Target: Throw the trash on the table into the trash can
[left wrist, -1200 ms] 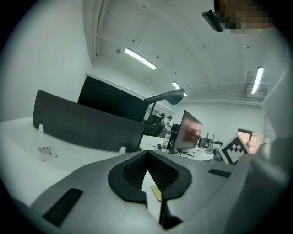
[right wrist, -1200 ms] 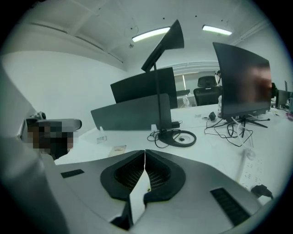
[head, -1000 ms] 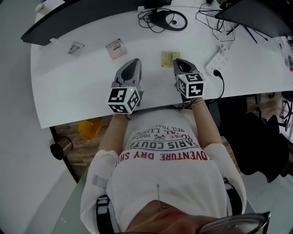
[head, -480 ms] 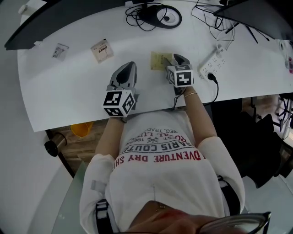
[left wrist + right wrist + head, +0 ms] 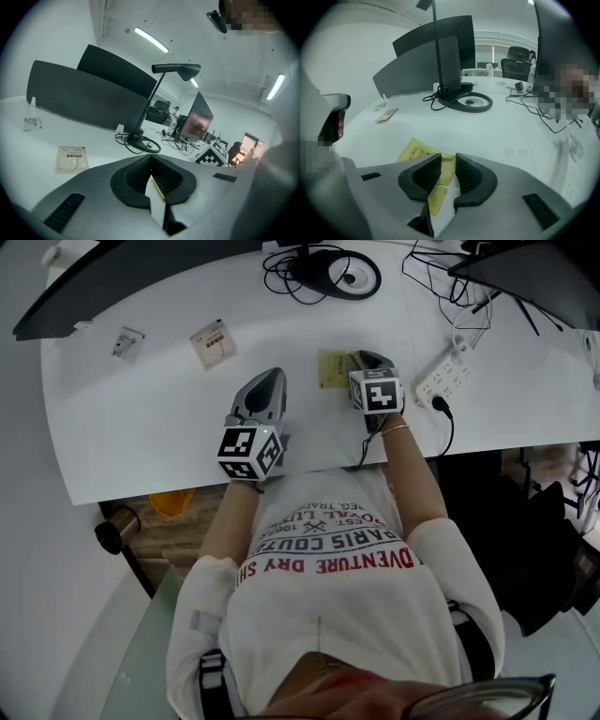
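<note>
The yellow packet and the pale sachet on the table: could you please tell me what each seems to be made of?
Yellow packet: probably thin plastic or foil film; it lies flat, slightly creased, with printing on it. Pale sachet: likely translucent plastic film with a flat sealed border; a faint looped line seems to show through. Paper cannot be ruled out for either.

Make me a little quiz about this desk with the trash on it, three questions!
1. True or false: the yellow packet hangs in the air.
2. On the left gripper, are the jaws together or apart?
3. What is between the jaws of the right gripper? A a spoon, B yellow packet, C nothing.
Key: 1 false, it lies on the table. 2 together. 3 B; those jaws have just been closing and stand apart round it.
</note>
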`<state>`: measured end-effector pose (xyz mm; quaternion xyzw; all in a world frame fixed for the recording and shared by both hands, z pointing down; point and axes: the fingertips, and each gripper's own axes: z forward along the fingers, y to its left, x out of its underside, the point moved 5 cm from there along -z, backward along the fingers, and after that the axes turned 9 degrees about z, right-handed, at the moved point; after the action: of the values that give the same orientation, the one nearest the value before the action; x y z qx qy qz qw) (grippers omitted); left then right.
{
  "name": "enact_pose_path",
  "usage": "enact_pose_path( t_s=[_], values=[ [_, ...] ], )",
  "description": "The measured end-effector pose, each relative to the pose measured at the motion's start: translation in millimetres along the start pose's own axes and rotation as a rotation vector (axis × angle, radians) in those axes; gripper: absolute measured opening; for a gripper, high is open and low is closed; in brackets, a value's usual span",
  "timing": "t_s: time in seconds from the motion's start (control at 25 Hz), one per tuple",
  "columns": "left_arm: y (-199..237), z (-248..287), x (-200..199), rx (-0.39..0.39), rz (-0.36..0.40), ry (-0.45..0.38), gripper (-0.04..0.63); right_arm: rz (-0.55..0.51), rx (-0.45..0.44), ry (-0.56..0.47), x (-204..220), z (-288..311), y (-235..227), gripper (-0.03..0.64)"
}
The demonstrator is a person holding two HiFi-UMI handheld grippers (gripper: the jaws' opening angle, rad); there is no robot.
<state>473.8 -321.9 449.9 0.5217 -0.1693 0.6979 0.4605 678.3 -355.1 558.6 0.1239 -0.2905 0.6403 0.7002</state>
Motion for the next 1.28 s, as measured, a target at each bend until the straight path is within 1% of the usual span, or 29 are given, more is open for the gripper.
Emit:
enact_pose_path(
  t_s=[0.04,0.08,0.12,0.24,0.32,0.48,0.6,0.72,0.84,0.96,1.12,1.28],
  values=[
    [0,0,1,0.002,0.001,-0.002,0.023,0.001,-0.004,0.001,0,-1,0,0.092],
    [1,0,2,0.003,0.004,-0.003,0.023,0.0,-0.01,0.006,1,-2,1,0.037],
    [2,-1,4,0.002,0.006,-0.004,0.023,-0.001,-0.017,0.014,2,-3,3,0.025],
    [6,-10,2,-0.009,0.002,-0.02,0.023,-0.011,-0.045,0.031,8,-5,18,0.023],
    [6,-22,-1,-0.01,-0.002,-0.033,0.023,-0.005,-0.063,0.012,12,-10,28,0.023],
    [14,-53,-1,-0.028,-0.006,-0.042,0.023,0.013,-0.094,-0.077,5,-33,52,0.023],
    [23,-76,0,-0.053,-0.036,-0.065,0.023,-0.01,-0.12,-0.14,-10,-55,76,0.023],
    [29,-102,-2,-0.078,-0.04,-0.096,0.023,-0.029,-0.172,-0.19,-26,-74,107,0.023],
    [45,-135,-2,-0.133,-0.066,-0.129,0.023,-0.082,-0.232,-0.226,-42,-87,152,0.023],
    [65,-178,3,-0.215,-0.099,-0.164,0.023,-0.156,-0.318,-0.24,-54,-94,210,0.023],
    [100,-253,11,-0.359,-0.134,-0.221,0.023,-0.274,-0.453,-0.24,-61,-96,308,0.023],
    [151,-346,23,-0.501,-0.168,-0.271,0.023,-0.36,-0.575,-0.212,-43,-98,423,0.023]
  ],
)
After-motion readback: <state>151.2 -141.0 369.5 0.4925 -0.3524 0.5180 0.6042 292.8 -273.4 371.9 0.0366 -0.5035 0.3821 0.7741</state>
